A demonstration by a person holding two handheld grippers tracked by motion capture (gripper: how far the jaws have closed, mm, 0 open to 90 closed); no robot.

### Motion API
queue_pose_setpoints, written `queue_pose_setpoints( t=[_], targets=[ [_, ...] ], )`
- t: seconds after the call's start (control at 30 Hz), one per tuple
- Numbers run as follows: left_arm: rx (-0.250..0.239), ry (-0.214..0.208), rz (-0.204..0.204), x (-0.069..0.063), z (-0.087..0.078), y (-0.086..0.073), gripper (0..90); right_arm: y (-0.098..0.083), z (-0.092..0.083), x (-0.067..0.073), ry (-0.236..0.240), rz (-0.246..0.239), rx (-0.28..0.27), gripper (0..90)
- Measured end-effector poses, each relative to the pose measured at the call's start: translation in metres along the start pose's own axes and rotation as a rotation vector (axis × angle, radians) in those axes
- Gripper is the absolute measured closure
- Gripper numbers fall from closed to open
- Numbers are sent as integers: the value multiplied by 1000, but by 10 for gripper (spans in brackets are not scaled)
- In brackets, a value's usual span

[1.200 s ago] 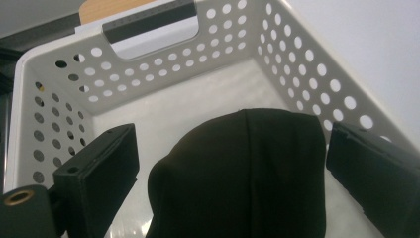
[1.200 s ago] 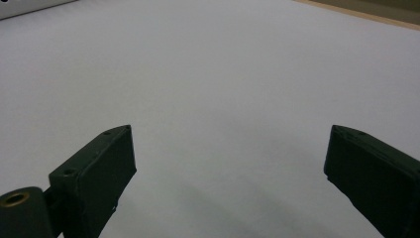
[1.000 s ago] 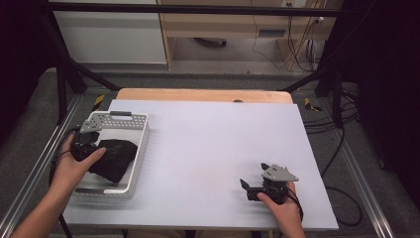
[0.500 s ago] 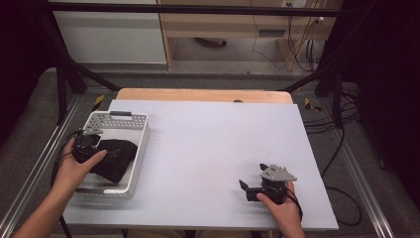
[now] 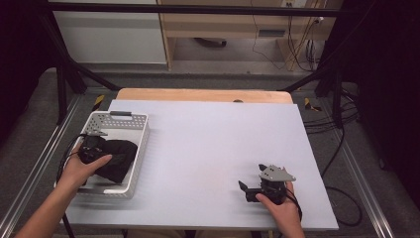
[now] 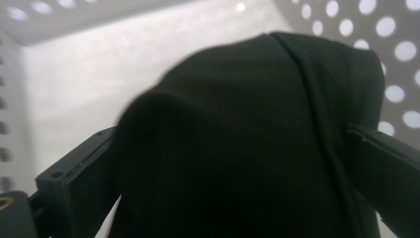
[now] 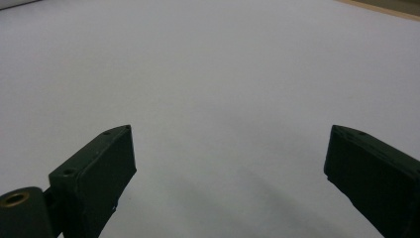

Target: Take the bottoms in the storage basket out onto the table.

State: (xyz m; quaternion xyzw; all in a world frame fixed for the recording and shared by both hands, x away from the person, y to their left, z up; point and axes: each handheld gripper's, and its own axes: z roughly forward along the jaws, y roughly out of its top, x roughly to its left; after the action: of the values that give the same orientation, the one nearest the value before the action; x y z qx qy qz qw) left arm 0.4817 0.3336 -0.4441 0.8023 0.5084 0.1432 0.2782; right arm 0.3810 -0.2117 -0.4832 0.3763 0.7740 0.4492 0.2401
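A crumpled black cloth (image 5: 119, 156) lies in a white perforated basket (image 5: 142, 141) at the table's left. My left gripper (image 5: 105, 154) reaches into the basket, held by a hand. In the left gripper view the cloth (image 6: 247, 129) bulges between the jaws, which stand wide apart on either side of it, so the left gripper (image 6: 233, 144) is open around it. My right gripper (image 5: 245, 192) rests low over the table's near right, its jaws pointing left. It is open (image 7: 230, 144) with only bare table between the jaws.
The pale grey table top (image 5: 208, 144) stretches between the two hands. The basket's dotted wall (image 6: 391, 49) stands close behind the cloth. A wooden strip (image 5: 198, 95) runs along the far edge. Cables (image 5: 341, 114) lie on the floor at the right.
The left gripper has shifted slightly right, further onto the black cloth in the basket. The right gripper has stayed in place.
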Motion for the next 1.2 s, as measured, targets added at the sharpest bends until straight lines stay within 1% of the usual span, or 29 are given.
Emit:
queue_pose_setpoints(
  t=[0.03, 0.07, 0.1, 0.13, 0.2, 0.3, 0.33, 0.37, 0.43, 0.53, 0.6, 0.73, 0.9, 1.03, 1.2],
  targets=[
    [16, 6, 9, -2, 3, -1, 0, 0, 0, 0, 0, 0, 0, 60],
    [33, 13, 27, -3, 4, -1, 15, 0, 0, 0, 1, 1, 1, 60],
    [39, 18, 41, -4, 5, -1, 28, 0, 0, 0, 1, 0, 2, 60],
    [35, 17, 47, -5, 5, -1, 36, 0, 0, 0, 1, -2, 3, 60],
    [30, 7, 47, -5, 4, 0, 82, 0, 0, 0, 0, -2, 4, 60],
    [24, -3, 46, -4, 1, 2, 190, 0, 1, 0, -1, -5, 5, 60],
    [16, -7, 45, -3, 0, 2, 294, 0, 1, 0, -2, -5, 6, 60],
    [11, -11, 41, -2, -1, 3, 294, 0, 1, 0, -2, -5, 6, 60],
    [5, -12, 45, -1, -3, 3, 386, 0, 1, 0, -3, -4, 7, 61],
    [-23, -11, 46, 0, -8, 4, 485, 0, 0, 0, -3, -4, 5, 61],
    [-42, -6, 42, 0, -11, 5, 531, 0, 0, 0, -4, -4, 4, 62],
    [-85, 10, 39, 0, -18, 8, 567, 0, 0, 0, -6, -1, 3, 63],
    [-155, 42, 36, -2, -32, 17, 580, 0, -1, -1, -10, -4, 0, 62],
    [-204, 70, 51, -2, -43, 24, 582, 0, -1, -1, -13, -4, -2, 62],
    [-260, 72, 48, -3, -56, 31, 583, 0, -2, -2, -21, 6, -6, 63]
  ],
)
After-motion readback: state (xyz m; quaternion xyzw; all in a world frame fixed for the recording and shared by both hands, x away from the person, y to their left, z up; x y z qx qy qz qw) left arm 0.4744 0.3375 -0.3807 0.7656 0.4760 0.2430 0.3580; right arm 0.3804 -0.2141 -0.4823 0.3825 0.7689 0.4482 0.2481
